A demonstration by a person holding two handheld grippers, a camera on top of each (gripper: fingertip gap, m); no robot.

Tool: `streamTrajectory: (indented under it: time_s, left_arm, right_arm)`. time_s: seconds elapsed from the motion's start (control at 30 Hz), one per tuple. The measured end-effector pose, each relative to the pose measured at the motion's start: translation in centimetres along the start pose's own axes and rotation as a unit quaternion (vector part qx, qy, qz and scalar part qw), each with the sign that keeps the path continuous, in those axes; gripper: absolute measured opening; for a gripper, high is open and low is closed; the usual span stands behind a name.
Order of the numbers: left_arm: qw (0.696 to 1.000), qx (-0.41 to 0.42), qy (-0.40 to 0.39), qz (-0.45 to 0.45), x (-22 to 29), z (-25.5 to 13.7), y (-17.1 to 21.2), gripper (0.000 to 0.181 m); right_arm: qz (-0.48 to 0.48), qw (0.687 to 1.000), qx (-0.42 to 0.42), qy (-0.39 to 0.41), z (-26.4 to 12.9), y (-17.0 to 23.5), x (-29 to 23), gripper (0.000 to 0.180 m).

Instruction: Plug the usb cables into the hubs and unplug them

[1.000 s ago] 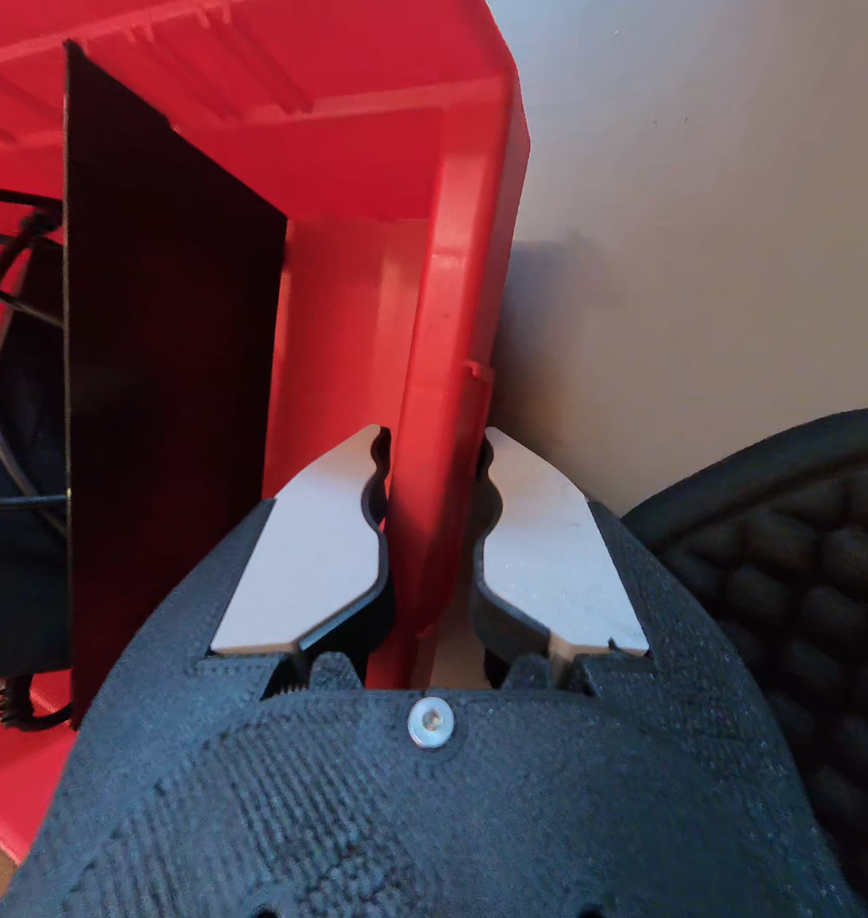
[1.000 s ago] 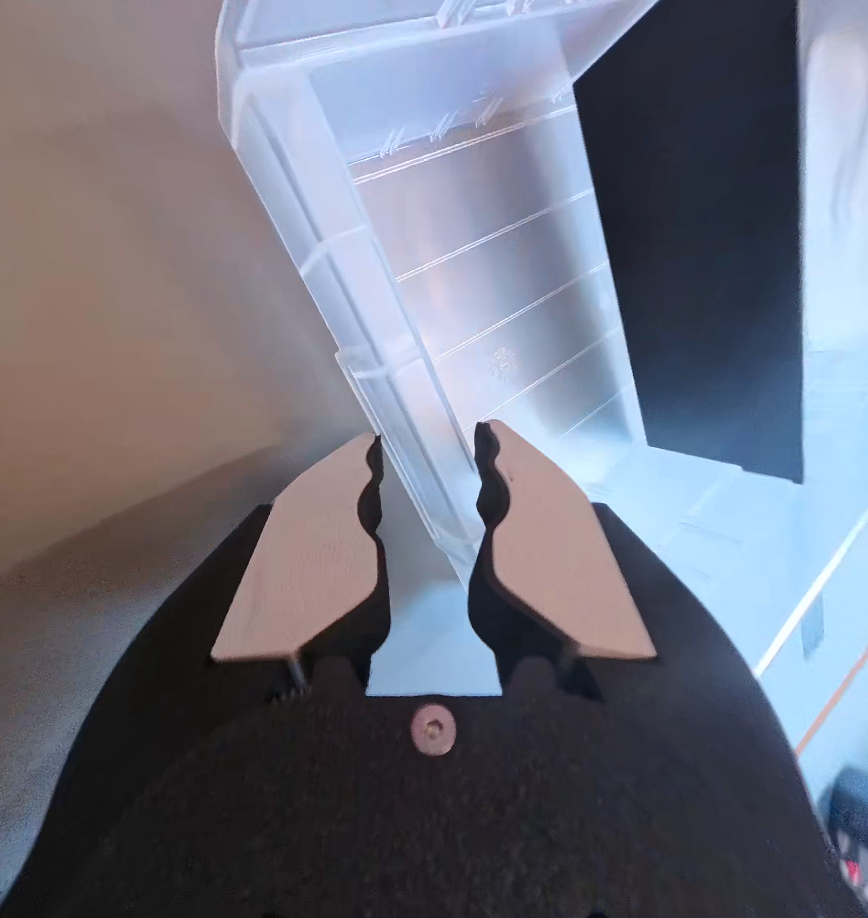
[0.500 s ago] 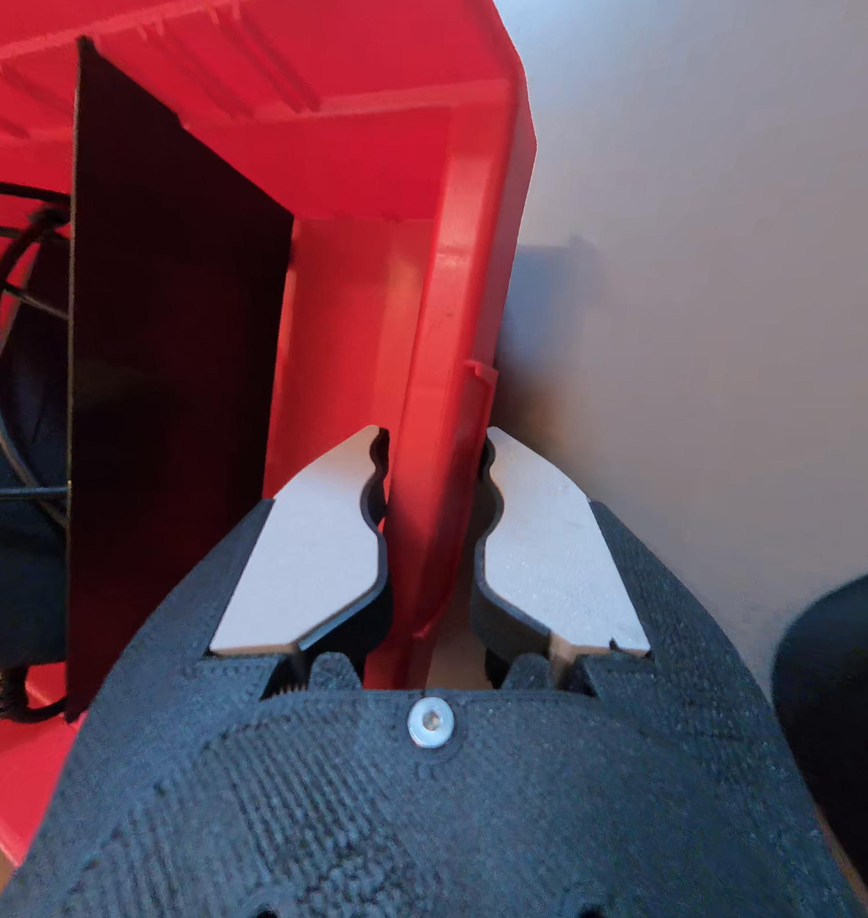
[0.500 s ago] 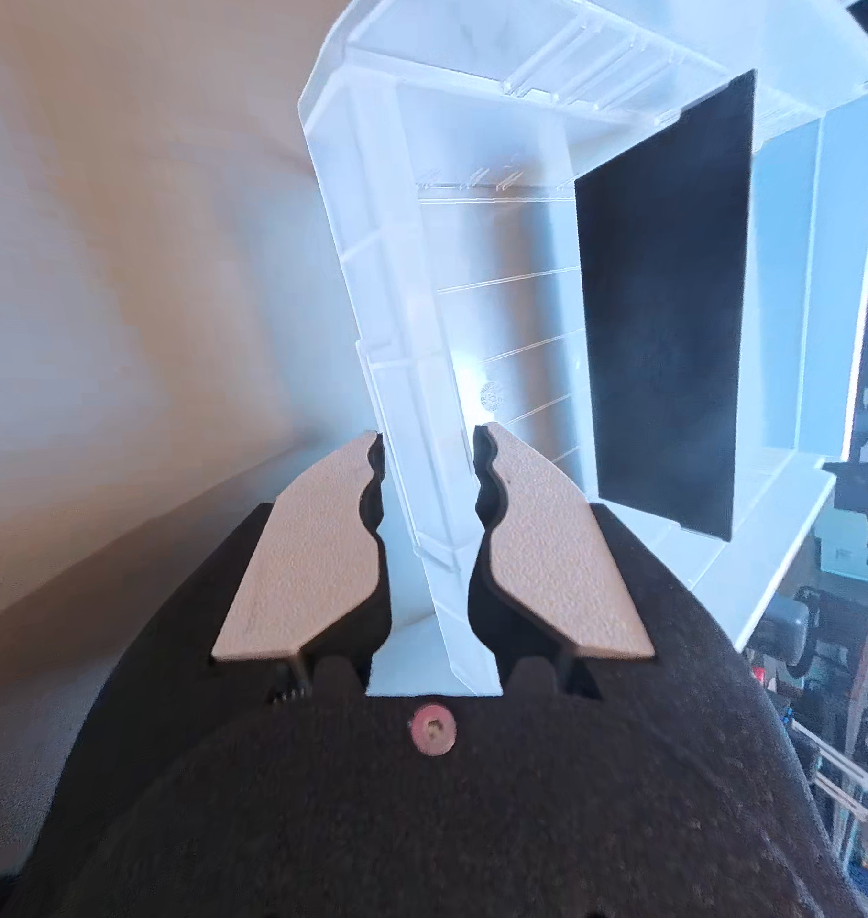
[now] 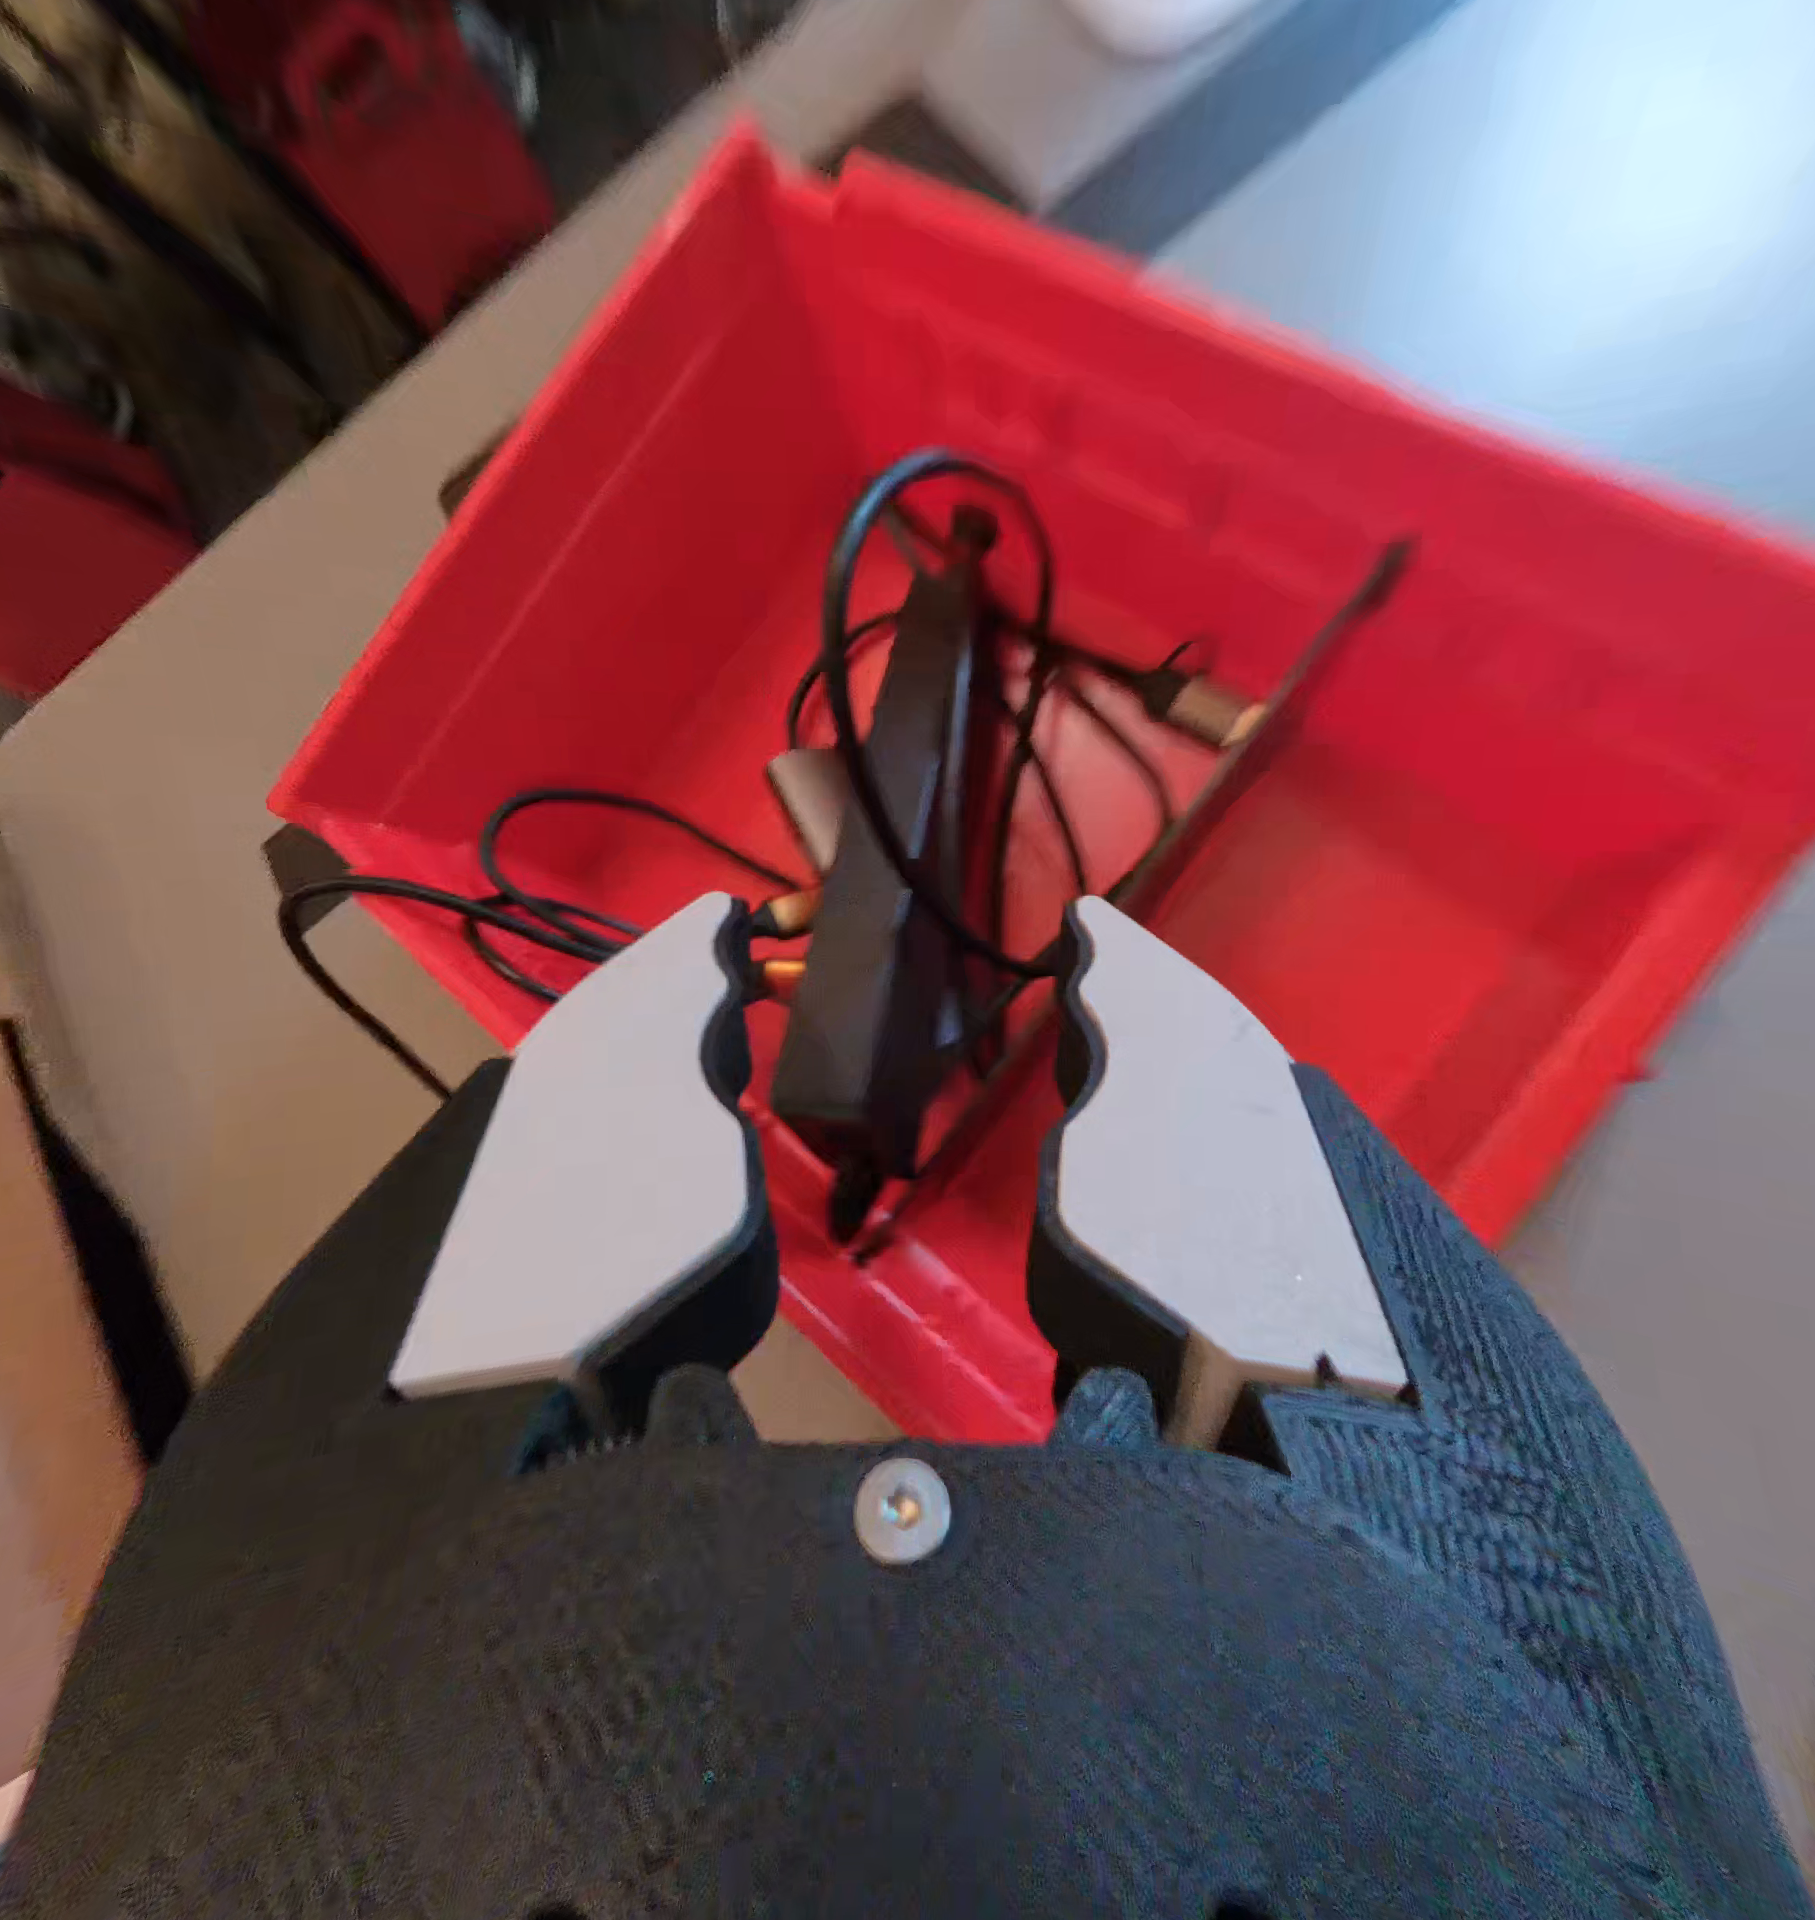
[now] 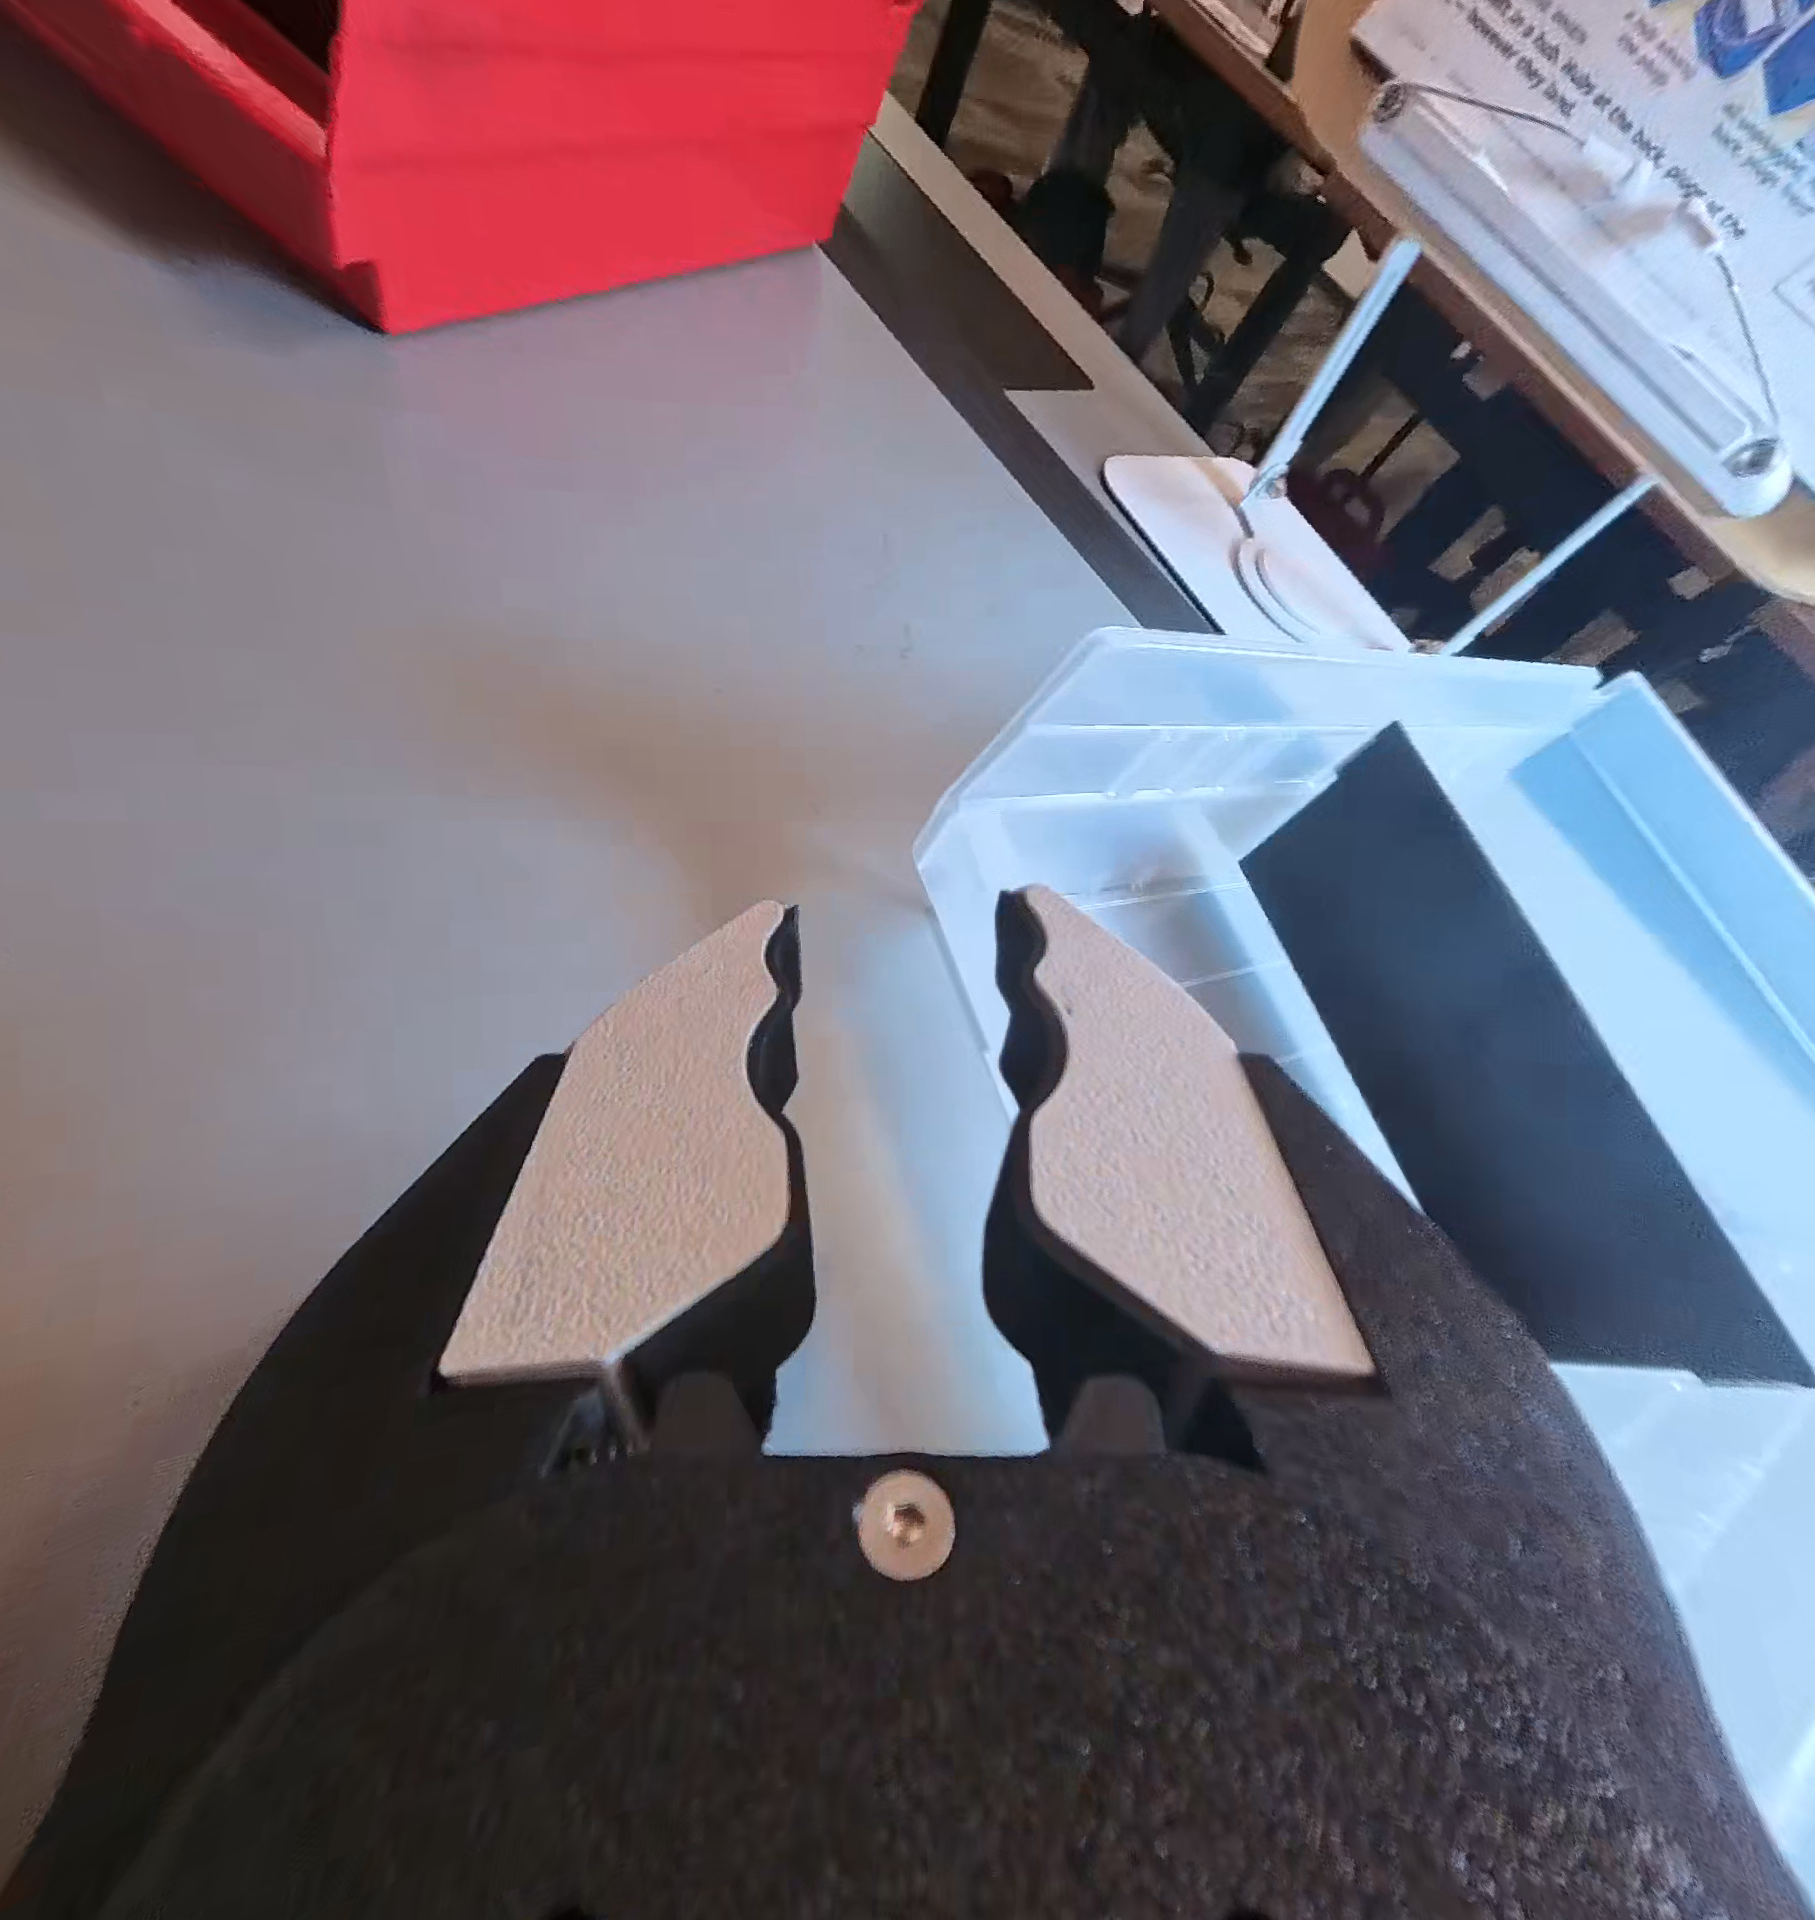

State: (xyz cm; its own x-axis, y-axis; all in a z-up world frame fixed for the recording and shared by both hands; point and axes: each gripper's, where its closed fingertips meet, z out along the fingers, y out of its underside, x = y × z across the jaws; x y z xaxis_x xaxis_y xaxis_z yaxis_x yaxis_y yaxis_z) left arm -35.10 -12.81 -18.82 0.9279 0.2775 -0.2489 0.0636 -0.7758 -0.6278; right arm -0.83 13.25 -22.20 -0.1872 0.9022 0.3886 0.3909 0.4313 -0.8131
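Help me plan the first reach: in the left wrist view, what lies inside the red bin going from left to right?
Looped thin black cables → long black USB hub → flat black divider panel → bare compartment of the red plastic bin.

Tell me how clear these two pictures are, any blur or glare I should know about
Left wrist view: motion blur smears the red bin, the black hub and the cables, while the left gripper stays sharp. Right wrist view: mostly crisp, with bright glare off the clear bin and a soft sheen on the grey table.
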Motion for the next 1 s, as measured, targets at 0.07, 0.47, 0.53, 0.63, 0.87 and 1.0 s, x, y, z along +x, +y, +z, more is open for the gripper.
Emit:
streamTrajectory:
  time_s: [0.07,0.47,0.53,0.63,0.87,1.0]
  left_arm:
    - [0.997,-0.077,0.012,0.020,-0.6,2.6,1.0,0.057]
    - [0.951,-0.189,-0.117,0.216,-3.7,3.1,-0.8,0.028]
    - [0.933,-0.128,-0.206,0.264,-5.2,0.1,-3.8,0.028]
    - [0.896,-0.026,-0.304,0.321,-5.3,-5.1,-8.2,0.028]
    - [0.789,0.178,-0.397,0.432,3.2,-13.5,-15.3,0.027]
    - [0.753,0.261,-0.357,0.487,12.0,-12.9,-16.0,0.027]
  right_arm:
    - [-0.004,1.000,-0.001,-0.013,0.4,0.3,-0.9,0.037]
    - [0.001,1.000,0.022,-0.012,-0.1,0.7,-0.7,0.030]
    - [0.005,0.999,0.036,-0.006,-0.3,0.2,-0.5,0.029]
    - [0.018,0.998,0.065,-0.008,-0.7,-1.0,-0.5,0.029]
    - [0.072,0.988,0.137,-0.025,-2.1,-4.1,-0.5,0.029]
    - [0.127,0.971,0.195,-0.055,-3.5,-6.6,-0.5,0.032]
